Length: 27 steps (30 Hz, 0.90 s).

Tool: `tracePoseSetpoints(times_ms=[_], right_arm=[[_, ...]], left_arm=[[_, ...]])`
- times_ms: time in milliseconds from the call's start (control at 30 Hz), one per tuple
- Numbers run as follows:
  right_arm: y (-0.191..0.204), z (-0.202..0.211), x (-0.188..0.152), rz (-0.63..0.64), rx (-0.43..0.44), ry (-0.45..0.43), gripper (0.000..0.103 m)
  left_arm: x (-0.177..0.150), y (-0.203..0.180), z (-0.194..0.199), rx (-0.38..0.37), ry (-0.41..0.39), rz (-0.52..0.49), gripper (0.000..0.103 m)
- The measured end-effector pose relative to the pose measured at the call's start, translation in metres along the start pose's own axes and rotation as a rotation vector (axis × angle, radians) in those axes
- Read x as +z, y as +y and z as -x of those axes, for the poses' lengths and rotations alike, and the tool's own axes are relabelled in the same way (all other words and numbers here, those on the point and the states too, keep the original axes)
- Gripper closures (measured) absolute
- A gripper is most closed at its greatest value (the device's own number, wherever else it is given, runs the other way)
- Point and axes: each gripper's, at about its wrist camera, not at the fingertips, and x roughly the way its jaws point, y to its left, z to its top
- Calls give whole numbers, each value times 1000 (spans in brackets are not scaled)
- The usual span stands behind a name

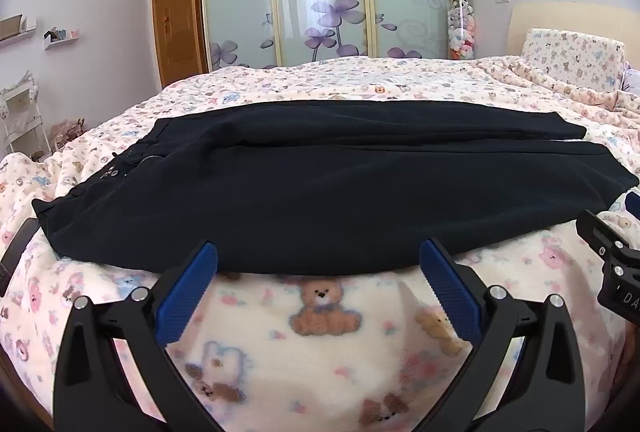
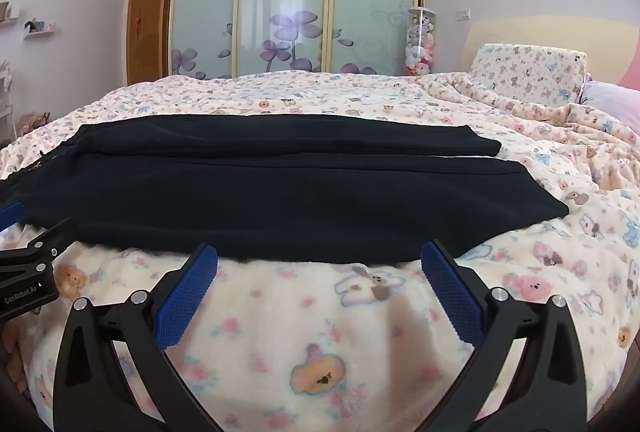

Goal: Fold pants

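Black trousers (image 1: 320, 184) lie flat, legs parted. Left gripper (image 1: 319, 272) and right gripper (image 2: 319, 272) gape empty; recommend pinching near hem edge evenly.

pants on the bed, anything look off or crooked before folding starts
Nothing stands out. The black pants lie flat across the teddy-print blanket, legs side by side, the far leg's hem ending slightly short of the near one. Fly area looks open.
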Motion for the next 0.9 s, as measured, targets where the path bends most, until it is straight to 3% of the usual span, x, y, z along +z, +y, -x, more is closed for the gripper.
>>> tracePoseSetpoints(times_ms=[900], right_arm=[[1,-1,-1,1,-1,2,1]], left_arm=[[0,0,0,-3,-5,7,2]])
